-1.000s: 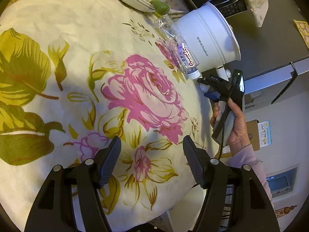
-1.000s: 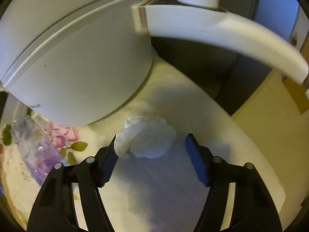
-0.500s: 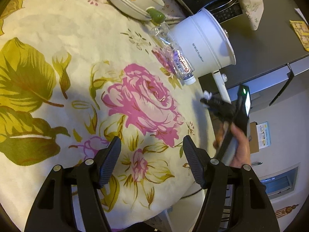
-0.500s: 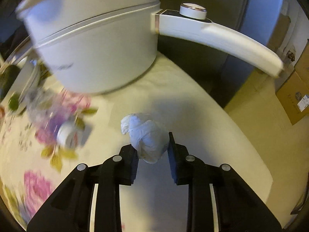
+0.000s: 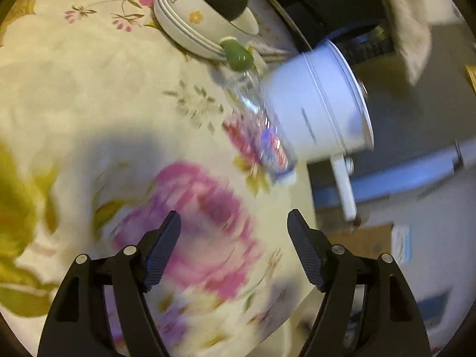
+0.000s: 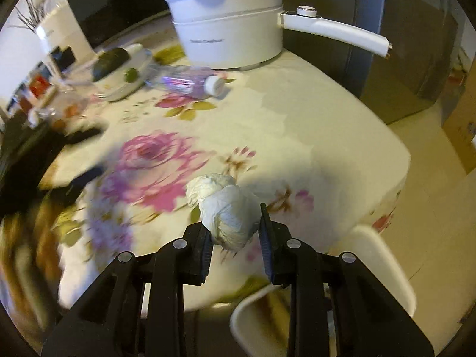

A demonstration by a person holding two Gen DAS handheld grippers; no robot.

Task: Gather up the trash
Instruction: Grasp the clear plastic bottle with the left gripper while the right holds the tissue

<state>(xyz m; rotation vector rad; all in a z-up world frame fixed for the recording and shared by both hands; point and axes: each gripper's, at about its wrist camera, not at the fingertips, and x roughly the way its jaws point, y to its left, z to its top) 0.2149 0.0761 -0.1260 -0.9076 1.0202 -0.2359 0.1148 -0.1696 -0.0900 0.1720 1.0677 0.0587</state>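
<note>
The left claw hangs wide and empty over the desk's flowered cream cloth; its jaws have just been opening, with nothing between them. Likely next for it: the crushed clear plastic bottle, lying against the white electric pot, so approach from the open cloth side. The right claw pinches the crumpled white tissue wad, lifted near the desk's edge; a bin isn't visible.
</note>
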